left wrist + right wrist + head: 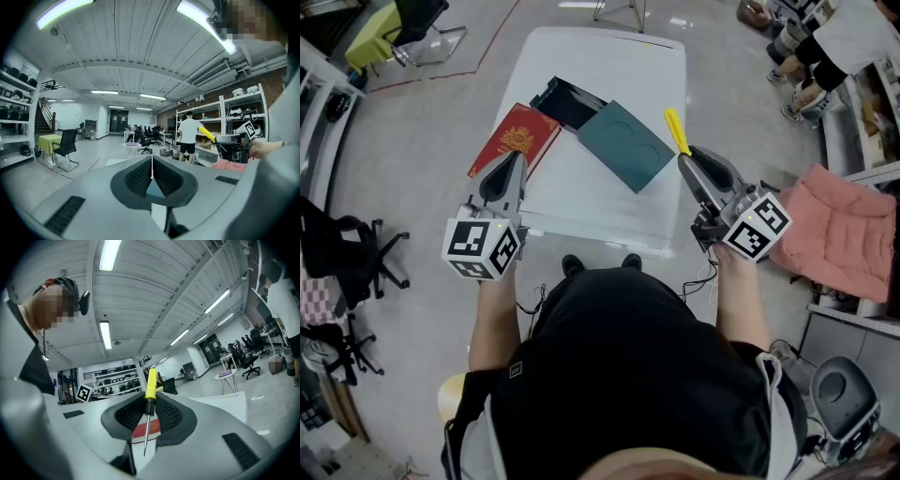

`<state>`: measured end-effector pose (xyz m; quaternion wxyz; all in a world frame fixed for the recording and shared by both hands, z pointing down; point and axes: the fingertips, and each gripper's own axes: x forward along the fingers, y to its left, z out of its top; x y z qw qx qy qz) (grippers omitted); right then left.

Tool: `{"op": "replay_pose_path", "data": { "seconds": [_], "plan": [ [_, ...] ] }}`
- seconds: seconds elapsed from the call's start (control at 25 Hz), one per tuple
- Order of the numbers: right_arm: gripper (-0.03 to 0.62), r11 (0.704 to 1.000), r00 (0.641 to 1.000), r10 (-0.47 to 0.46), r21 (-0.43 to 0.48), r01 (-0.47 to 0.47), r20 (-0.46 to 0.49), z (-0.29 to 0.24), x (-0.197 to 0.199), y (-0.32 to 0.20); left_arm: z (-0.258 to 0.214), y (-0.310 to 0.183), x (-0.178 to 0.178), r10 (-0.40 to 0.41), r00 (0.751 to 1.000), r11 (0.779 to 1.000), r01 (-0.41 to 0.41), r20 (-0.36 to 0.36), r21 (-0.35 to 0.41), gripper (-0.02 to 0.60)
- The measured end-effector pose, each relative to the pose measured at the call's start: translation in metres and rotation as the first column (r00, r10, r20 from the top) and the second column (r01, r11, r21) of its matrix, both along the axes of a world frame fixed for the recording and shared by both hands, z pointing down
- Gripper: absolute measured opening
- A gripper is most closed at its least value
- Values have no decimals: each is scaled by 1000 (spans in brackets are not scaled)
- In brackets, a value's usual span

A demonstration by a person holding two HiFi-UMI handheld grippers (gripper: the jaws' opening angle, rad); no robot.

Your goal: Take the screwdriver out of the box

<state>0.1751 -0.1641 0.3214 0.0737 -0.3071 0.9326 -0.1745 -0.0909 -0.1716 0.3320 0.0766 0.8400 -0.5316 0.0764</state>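
Note:
A yellow-handled screwdriver (677, 131) is clamped in my right gripper (682, 161), over the table's right edge. In the right gripper view the pads press on its black collar, the yellow handle (150, 384) sticks up past the right gripper (149, 406), and the thin shaft points back toward the camera. The open box lies on the white table (609, 66): a black tray (567, 101), a red lid (516, 139) and a teal insert (626, 145). My left gripper (517, 157) hovers over the red lid's near corner. Its jaws meet with nothing between them in the left gripper view (151, 165).
A pink cushion (844, 230) lies on a shelf to the right. Black office chairs (356, 262) stand at the left. People's feet (802, 66) show at the far right of the table. A person in a white shirt (190, 131) stands by the shelves.

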Motion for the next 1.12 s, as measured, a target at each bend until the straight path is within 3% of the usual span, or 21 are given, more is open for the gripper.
{"op": "replay_pose_path", "data": {
  "seconds": [1.12],
  "plan": [
    [86,1000,1000,-10,-5,10,14,0,-22,-7,0,0,-21,-16,1000,1000,16,1,2,20]
  ]
}}
